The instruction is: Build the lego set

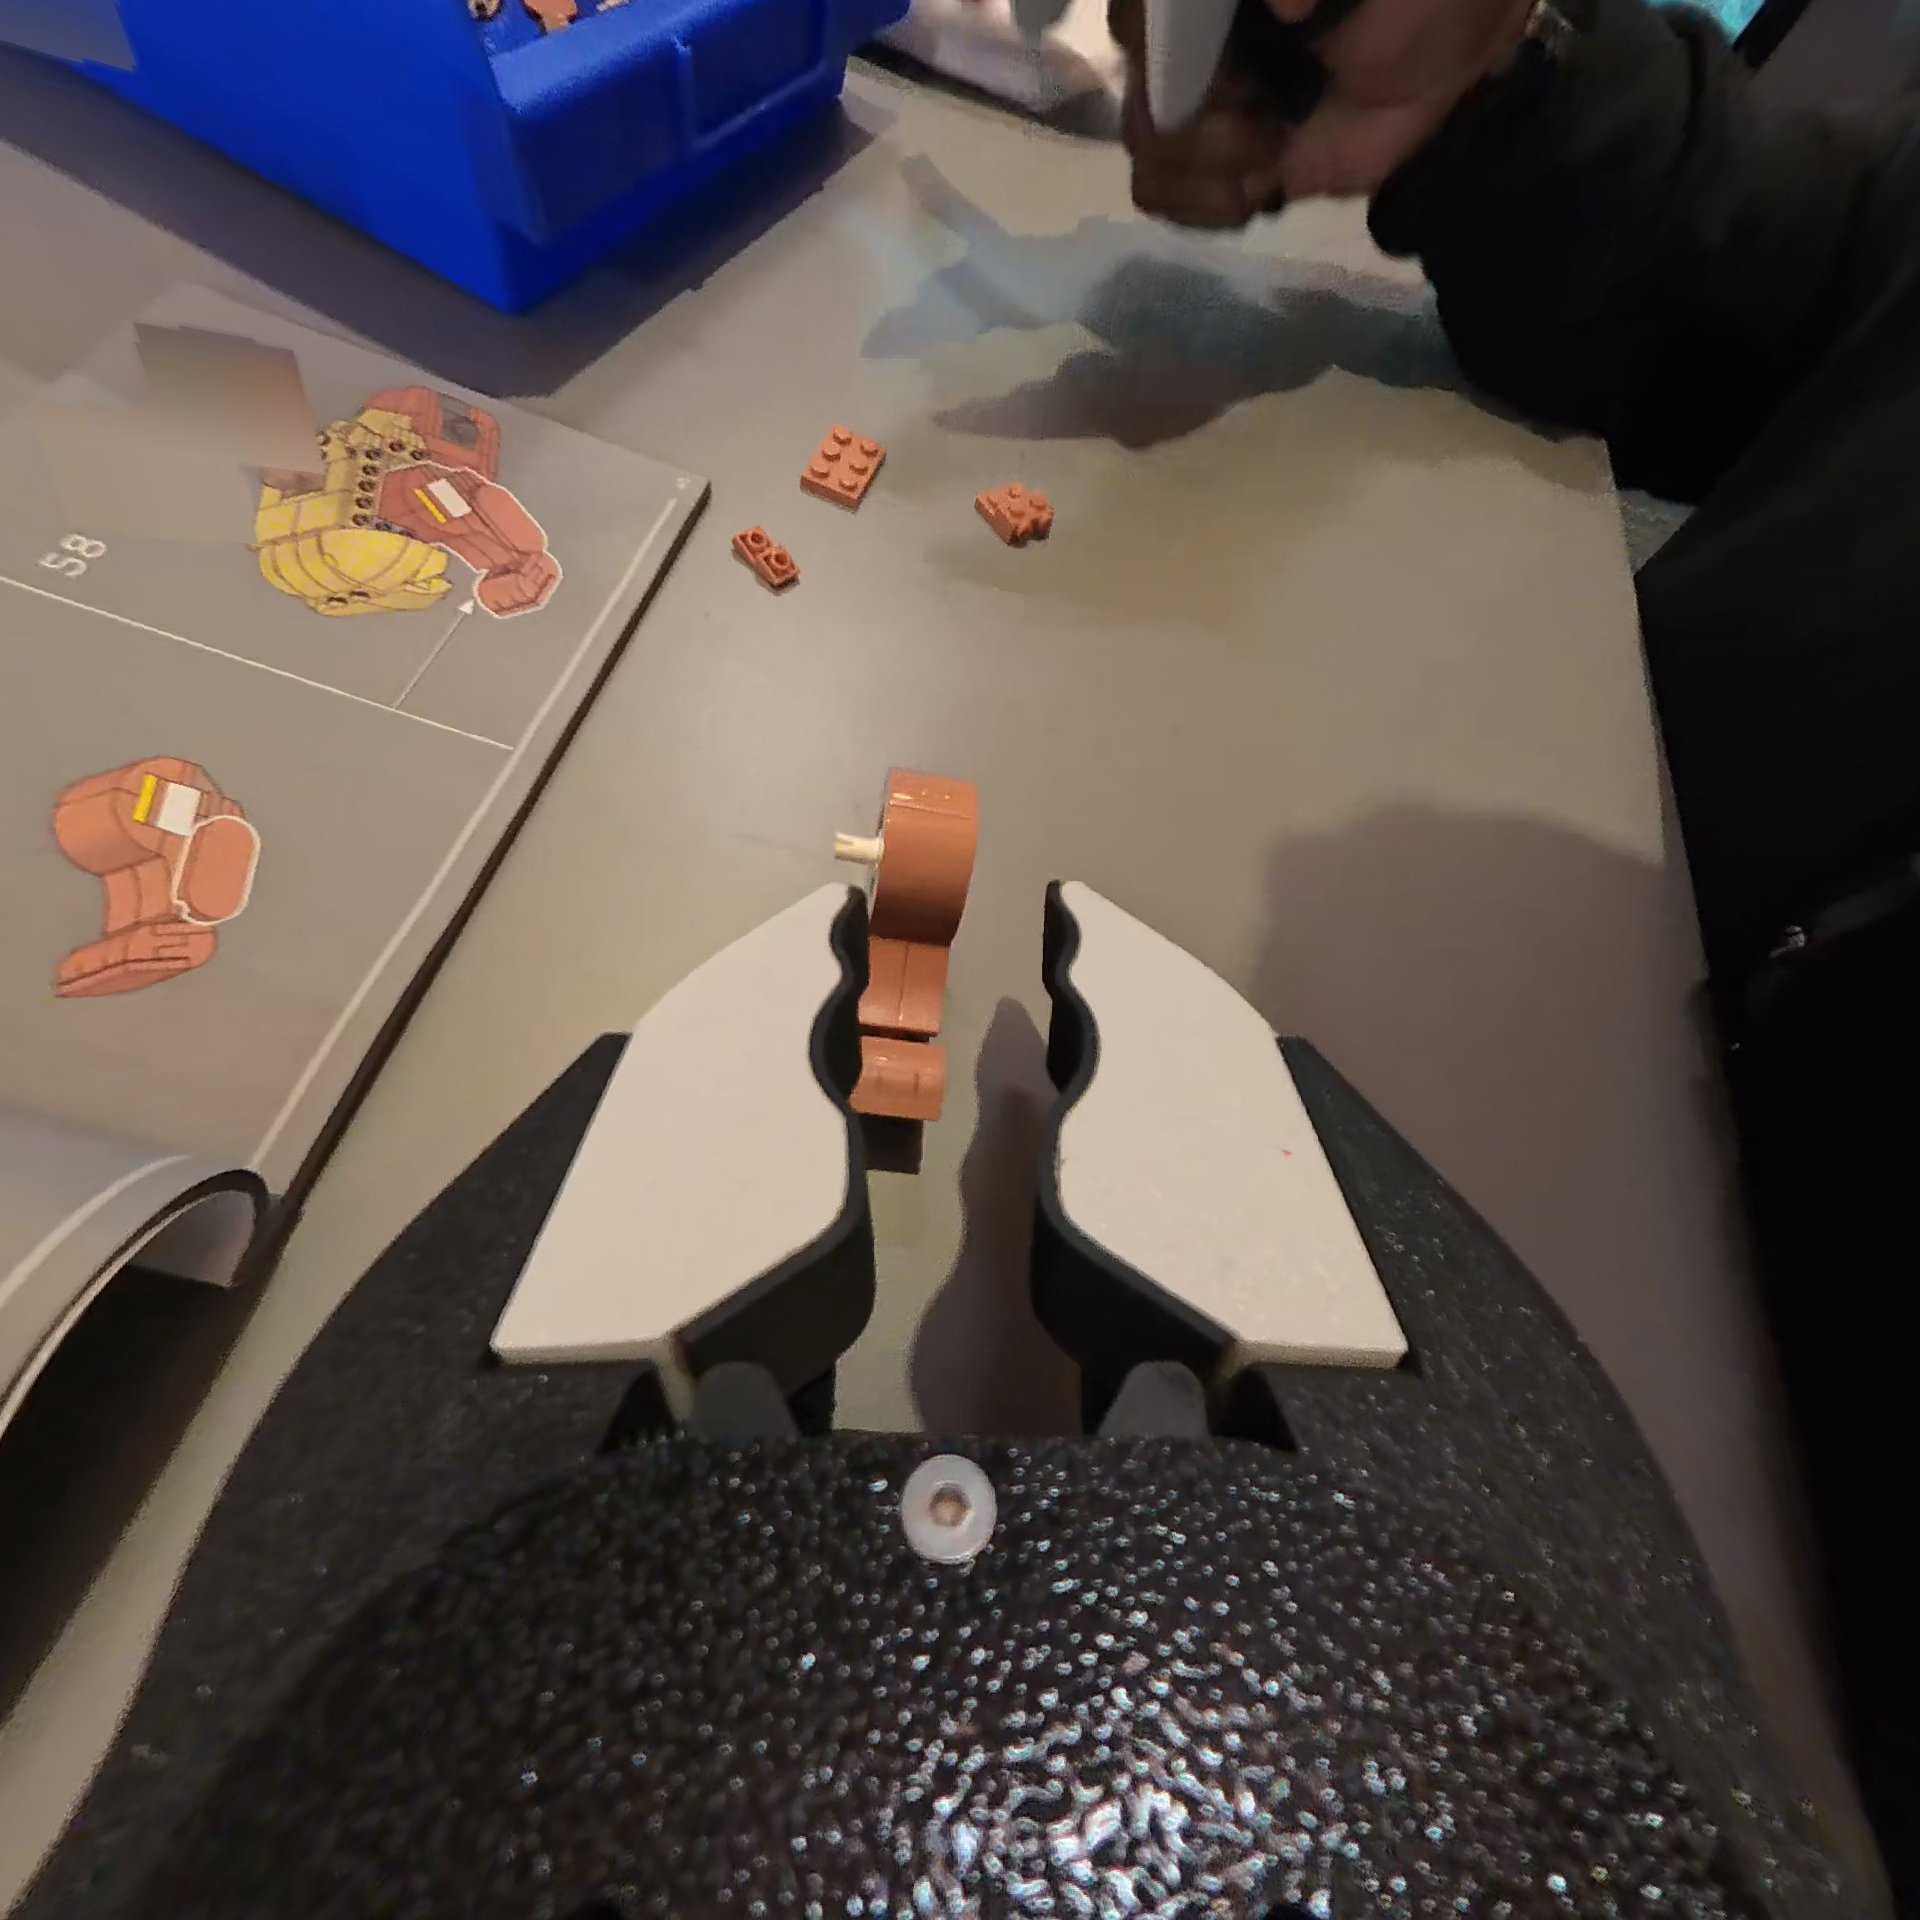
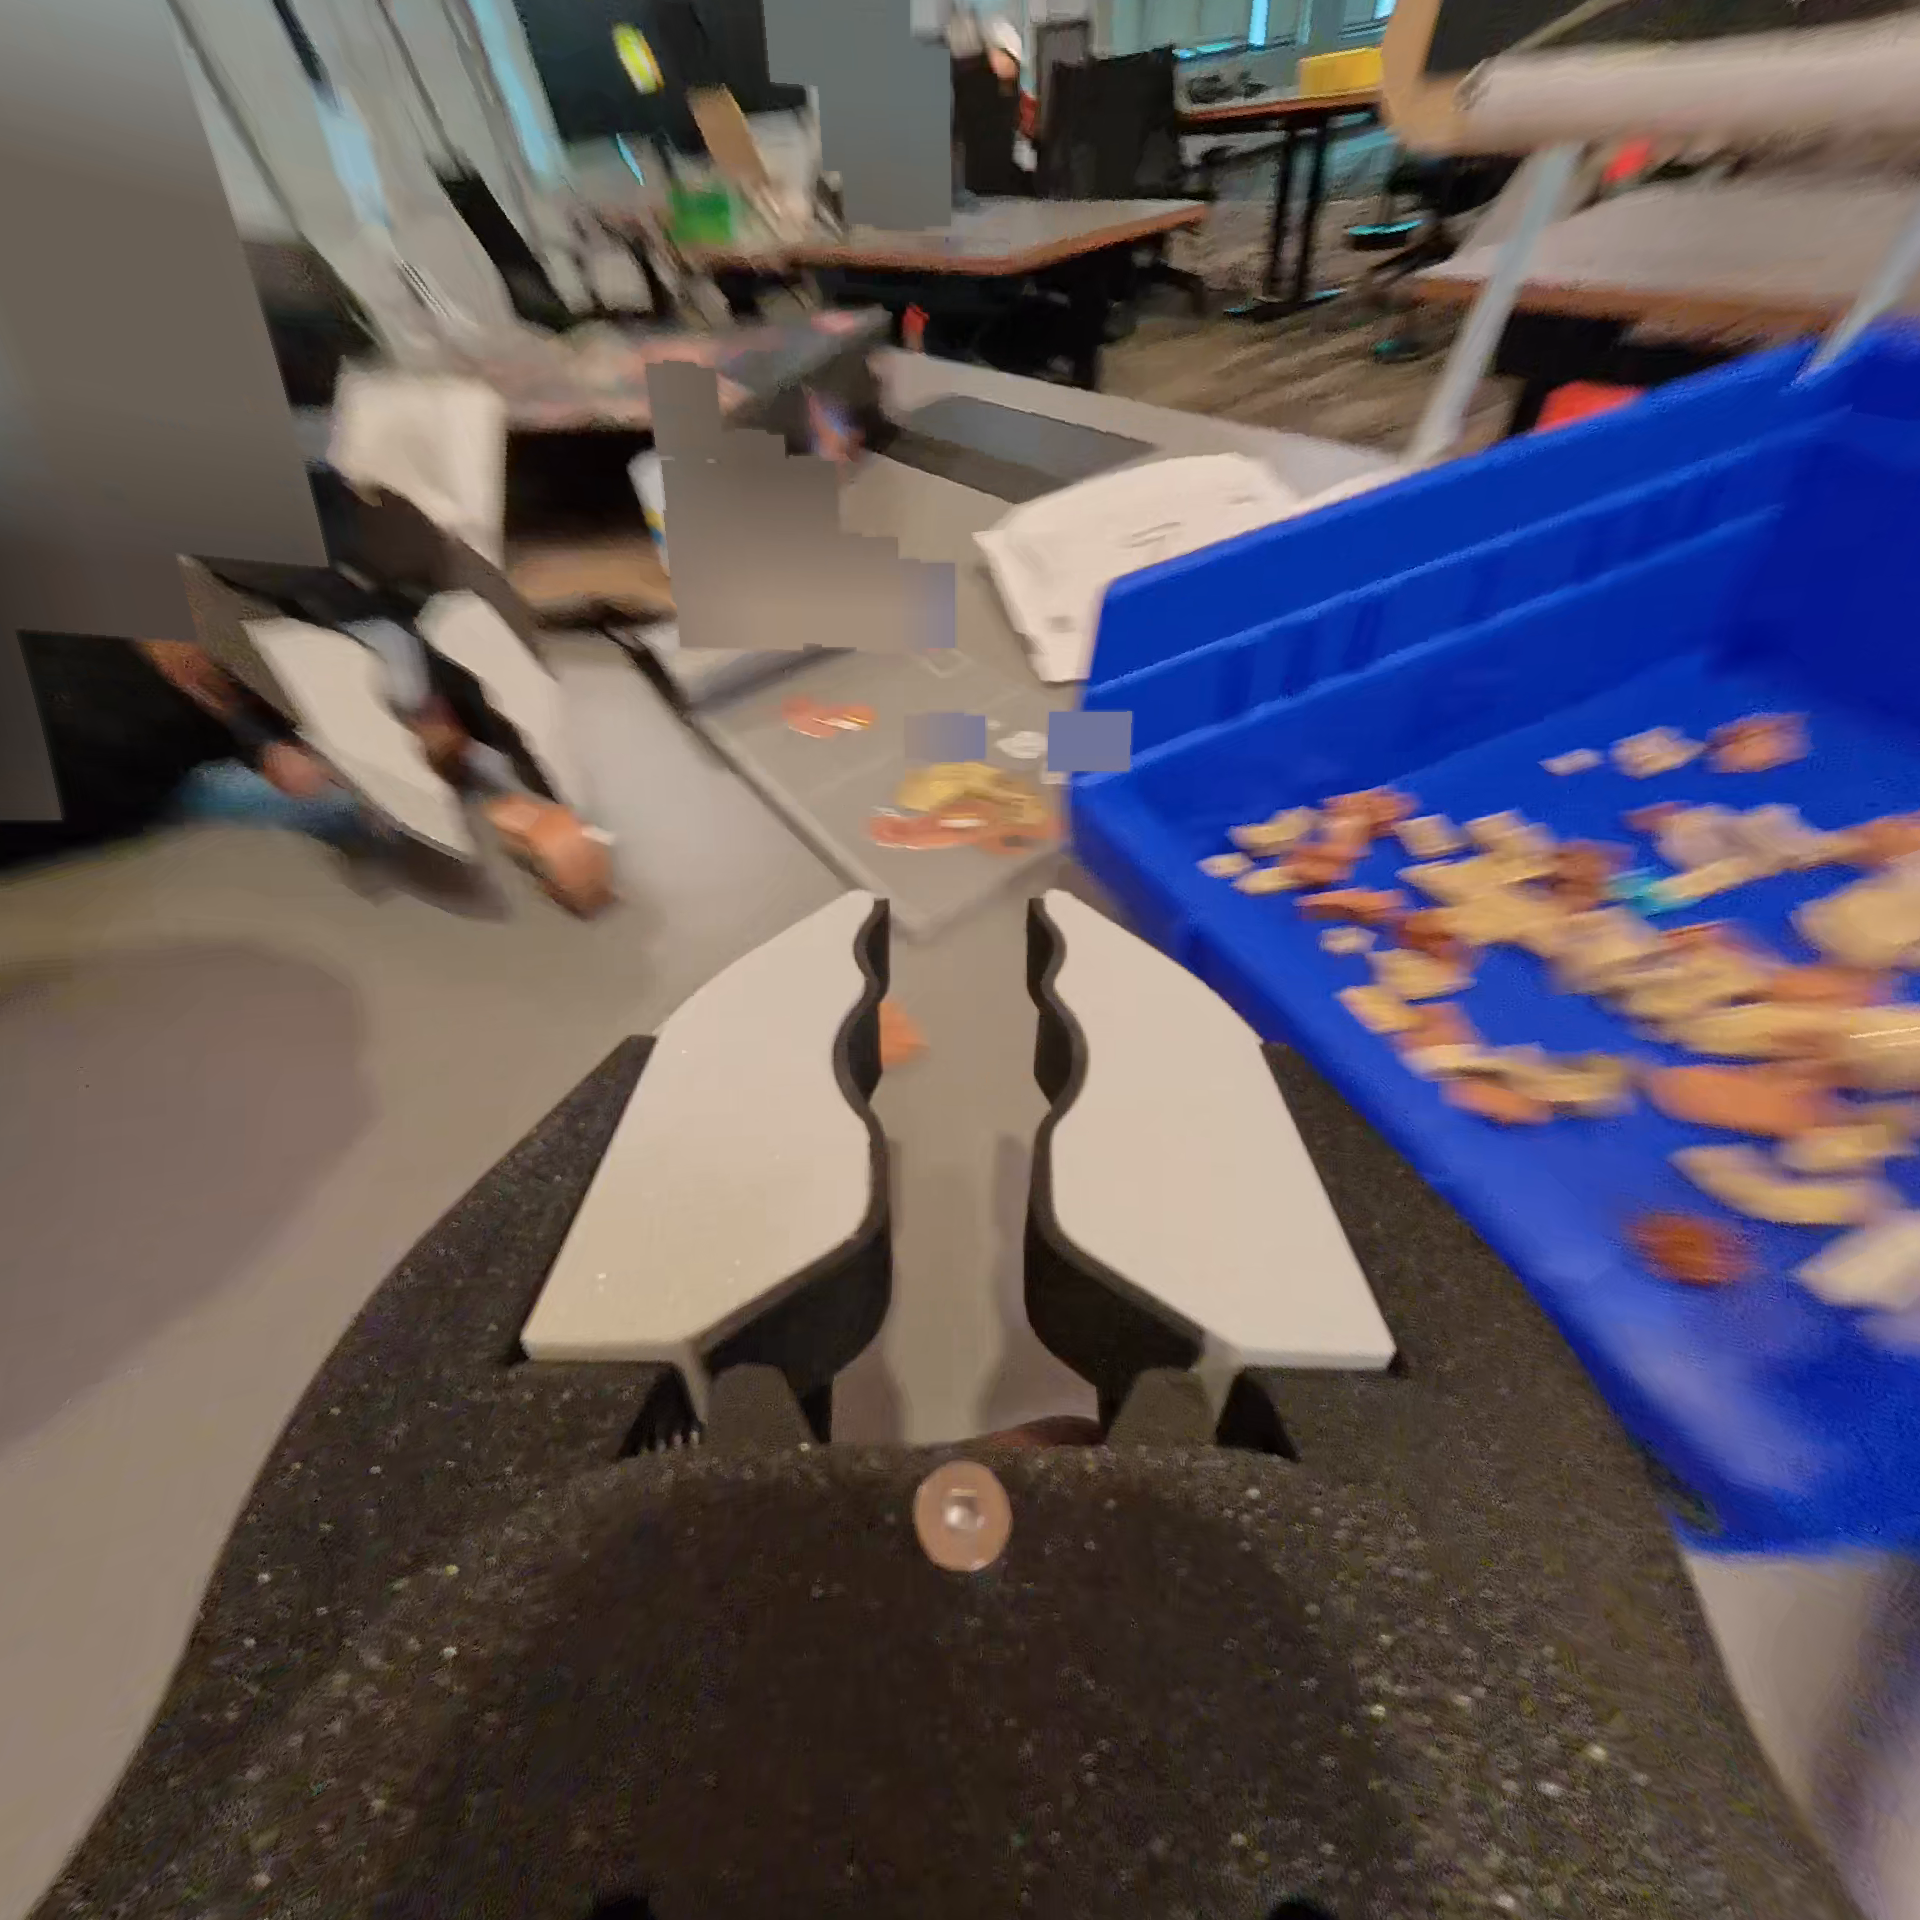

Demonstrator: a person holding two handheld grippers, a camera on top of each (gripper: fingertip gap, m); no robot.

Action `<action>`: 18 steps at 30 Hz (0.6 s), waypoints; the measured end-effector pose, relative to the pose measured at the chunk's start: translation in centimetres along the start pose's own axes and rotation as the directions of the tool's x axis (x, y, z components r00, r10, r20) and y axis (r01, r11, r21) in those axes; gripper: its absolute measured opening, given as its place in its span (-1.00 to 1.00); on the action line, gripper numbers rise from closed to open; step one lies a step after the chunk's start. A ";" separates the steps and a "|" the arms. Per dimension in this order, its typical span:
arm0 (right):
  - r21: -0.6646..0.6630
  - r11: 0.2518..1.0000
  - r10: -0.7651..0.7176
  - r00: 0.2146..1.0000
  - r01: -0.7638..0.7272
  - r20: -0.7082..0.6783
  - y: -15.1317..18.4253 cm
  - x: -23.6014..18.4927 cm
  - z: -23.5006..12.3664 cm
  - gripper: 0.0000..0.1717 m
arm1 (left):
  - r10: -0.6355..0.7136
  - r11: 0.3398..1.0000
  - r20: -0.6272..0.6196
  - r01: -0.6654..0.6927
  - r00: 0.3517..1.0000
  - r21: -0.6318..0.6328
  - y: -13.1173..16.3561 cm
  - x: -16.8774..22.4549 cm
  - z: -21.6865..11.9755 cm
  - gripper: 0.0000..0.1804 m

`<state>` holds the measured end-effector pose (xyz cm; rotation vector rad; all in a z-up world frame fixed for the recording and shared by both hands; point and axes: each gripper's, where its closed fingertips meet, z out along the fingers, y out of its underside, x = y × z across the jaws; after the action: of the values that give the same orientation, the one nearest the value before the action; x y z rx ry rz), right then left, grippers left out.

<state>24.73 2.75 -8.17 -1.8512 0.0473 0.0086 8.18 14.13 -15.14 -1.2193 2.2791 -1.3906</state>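
Two grippers we hold over the grey table [image 1: 1247,727]: left of the blue bin [image 2: 1455,665], our left gripper [image 1: 951,914] stands released, a brown brick assembly [image 1: 920,883] leaning on its left finger only; nearer the bin, our right gripper [image 2: 958,935] gapes with nothing gripped, a small orange piece [image 2: 896,1034] lying below

1. The blue bin [image 2: 1351,665] runs off the right edge; its small pieces [image 2: 1621,966] blur together.
2. The booklet [image 1: 208,727] is cut by the left edge.
3. The hand [image 1: 1299,114] is smeared, cropped at top.
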 end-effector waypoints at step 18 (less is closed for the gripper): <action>-0.558 0.068 -0.277 0.553 0.827 0.786 7.4 16.4 2.3 -0.88 | -0.106 0.991 -0.023 0.108 0.994 0.085 -0.9 -1.0 -0.9 -0.66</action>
<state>40.91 2.44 -16.39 -2.8277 -1.4619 -0.0916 8.76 15.26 -14.17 -1.3241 2.1700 -1.5259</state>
